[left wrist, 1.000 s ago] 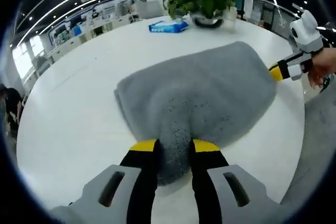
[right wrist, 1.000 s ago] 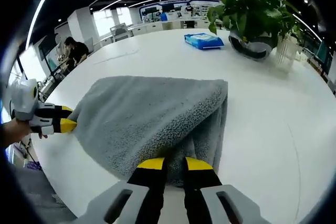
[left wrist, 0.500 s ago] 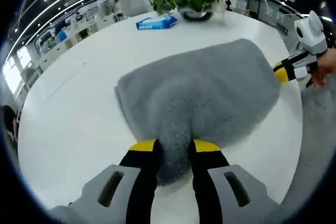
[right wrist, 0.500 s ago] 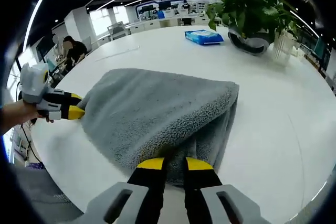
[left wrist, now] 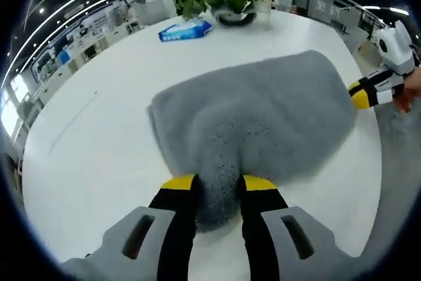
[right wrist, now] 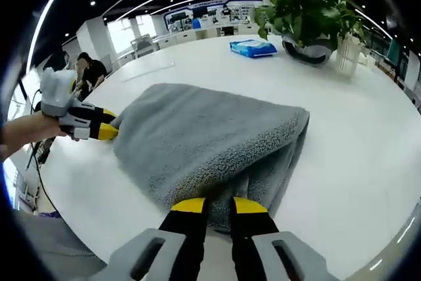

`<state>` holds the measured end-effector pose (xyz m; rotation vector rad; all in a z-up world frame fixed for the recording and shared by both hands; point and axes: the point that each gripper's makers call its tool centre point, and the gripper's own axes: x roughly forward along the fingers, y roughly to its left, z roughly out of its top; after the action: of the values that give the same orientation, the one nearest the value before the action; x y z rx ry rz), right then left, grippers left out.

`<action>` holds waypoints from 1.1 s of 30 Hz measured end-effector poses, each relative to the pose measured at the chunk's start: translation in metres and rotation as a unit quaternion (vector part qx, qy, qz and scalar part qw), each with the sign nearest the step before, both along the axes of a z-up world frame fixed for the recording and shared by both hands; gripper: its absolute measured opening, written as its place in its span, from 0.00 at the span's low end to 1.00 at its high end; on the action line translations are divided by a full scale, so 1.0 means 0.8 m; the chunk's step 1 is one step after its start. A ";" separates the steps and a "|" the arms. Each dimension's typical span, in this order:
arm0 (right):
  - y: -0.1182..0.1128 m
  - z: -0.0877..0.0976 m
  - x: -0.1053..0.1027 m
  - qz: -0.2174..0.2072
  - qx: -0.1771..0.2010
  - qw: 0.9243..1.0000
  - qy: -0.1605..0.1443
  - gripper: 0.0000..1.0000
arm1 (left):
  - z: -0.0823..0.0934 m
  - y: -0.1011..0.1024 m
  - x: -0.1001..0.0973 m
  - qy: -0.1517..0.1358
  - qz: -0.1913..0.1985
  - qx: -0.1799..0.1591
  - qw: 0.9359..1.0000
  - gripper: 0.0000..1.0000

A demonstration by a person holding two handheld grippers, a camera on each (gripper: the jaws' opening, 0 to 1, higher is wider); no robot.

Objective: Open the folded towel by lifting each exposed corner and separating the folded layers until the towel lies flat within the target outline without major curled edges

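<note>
The grey towel (left wrist: 253, 120) lies folded near the table (left wrist: 99, 136) edge. The left gripper (left wrist: 218, 185) pinches one corner, and the right gripper (right wrist: 218, 207) pinches the other, jaws closed on cloth.

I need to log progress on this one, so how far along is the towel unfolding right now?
Early stage. Done: both corners are gripped. The left hand-held gripper is shut on a bunched corner of the grey towel, and the right hand-held gripper is shut on another corner. In hand: the cloth is being held up off the white table. Left: layers are doubled along the edge in the right gripper view; spreading flat remains. I see no target outline.
</note>
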<state>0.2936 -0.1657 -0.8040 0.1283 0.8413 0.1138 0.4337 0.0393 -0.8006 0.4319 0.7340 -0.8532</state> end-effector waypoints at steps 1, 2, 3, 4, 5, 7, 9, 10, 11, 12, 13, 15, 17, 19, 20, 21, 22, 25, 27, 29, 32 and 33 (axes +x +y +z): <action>0.002 0.000 -0.001 -0.001 0.002 1.000 -0.001 0.11 | 0.000 -0.001 0.003 -0.001 -0.003 -0.001 1.000 0.24; 0.004 0.000 -0.002 -0.002 0.003 1.000 -0.002 0.11 | 0.000 -0.001 0.004 -0.002 -0.006 -0.001 1.000 0.24; 0.007 0.001 -0.003 -0.002 0.003 1.000 -0.002 0.11 | 0.000 -0.002 0.007 -0.002 -0.010 0.000 1.000 0.24; 0.008 0.001 -0.004 -0.002 0.003 1.000 -0.003 0.11 | 0.000 -0.003 0.009 -0.001 -0.013 0.001 1.000 0.24; 0.010 0.001 -0.005 -0.001 0.003 1.000 -0.003 0.11 | 0.001 -0.004 0.012 0.000 -0.019 0.002 1.000 0.24; 0.014 0.001 -0.007 0.002 0.006 1.000 -0.006 0.11 | 0.000 -0.005 0.017 0.001 -0.024 0.004 1.000 0.24; 0.019 0.002 -0.009 -0.001 0.019 1.000 -0.005 0.11 | 0.000 -0.007 0.026 0.002 -0.025 0.005 1.000 0.24; 0.022 0.002 -0.011 -0.003 0.026 1.000 -0.006 0.11 | -0.001 -0.007 0.028 0.002 -0.025 0.005 1.000 0.24; 0.023 0.002 -0.011 -0.003 0.028 1.000 -0.006 0.11 | -0.001 -0.009 0.031 0.001 -0.026 0.007 1.000 0.24; 0.026 0.002 -0.013 -0.003 0.030 1.000 -0.008 0.11 | -0.001 -0.010 0.033 0.000 -0.027 0.008 1.000 0.24; 0.027 0.002 -0.014 -0.002 0.031 0.999 -0.008 0.11 | -0.001 -0.011 0.035 -0.002 -0.029 0.009 1.000 0.24; 0.034 0.002 -0.016 0.003 0.030 0.999 -0.008 0.11 | 0.000 -0.013 0.040 -0.005 -0.033 0.011 0.999 0.24; 0.038 0.002 -0.017 0.008 0.030 0.999 -0.007 0.11 | 0.000 -0.015 0.046 -0.006 -0.034 0.012 0.999 0.24; 0.045 0.002 -0.019 0.013 0.030 0.999 -0.005 0.12 | 0.000 -0.017 0.052 -0.007 -0.035 0.012 0.999 0.24; 0.047 0.002 -0.019 0.016 0.029 0.999 -0.005 0.12 | 0.000 -0.018 0.054 -0.008 -0.036 0.014 0.999 0.24; 0.051 0.002 -0.020 0.019 0.031 0.999 -0.004 0.12 | 0.000 -0.019 0.054 -0.008 -0.037 0.014 0.999 0.23; 0.053 0.002 -0.021 0.021 0.031 0.999 -0.004 0.12 | 0.000 -0.020 0.056 -0.009 -0.038 0.015 0.999 0.23; 0.058 0.001 -0.022 0.032 0.024 0.999 -0.003 0.12 | 0.000 -0.023 0.063 -0.010 -0.041 0.018 0.999 0.23; 0.061 0.001 -0.022 0.037 0.020 0.999 -0.003 0.12 | 0.000 -0.025 0.069 -0.010 -0.041 0.016 0.999 0.23; 0.065 0.001 -0.023 0.042 0.016 0.999 -0.003 0.12 | 0.000 -0.027 0.071 -0.009 -0.041 0.014 0.999 0.23; 0.072 0.001 -0.025 0.057 0.011 0.998 0.000 0.13 | 0.000 -0.030 0.078 -0.011 -0.042 0.012 0.999 0.23; 0.074 0.001 -0.025 0.060 0.011 0.998 0.000 0.13 | 0.000 -0.032 0.079 -0.012 -0.042 0.012 0.999 0.23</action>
<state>0.2738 -0.1062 -0.8034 0.0994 0.8487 0.2363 0.4968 0.0138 -0.8005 0.4958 0.7086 -0.9178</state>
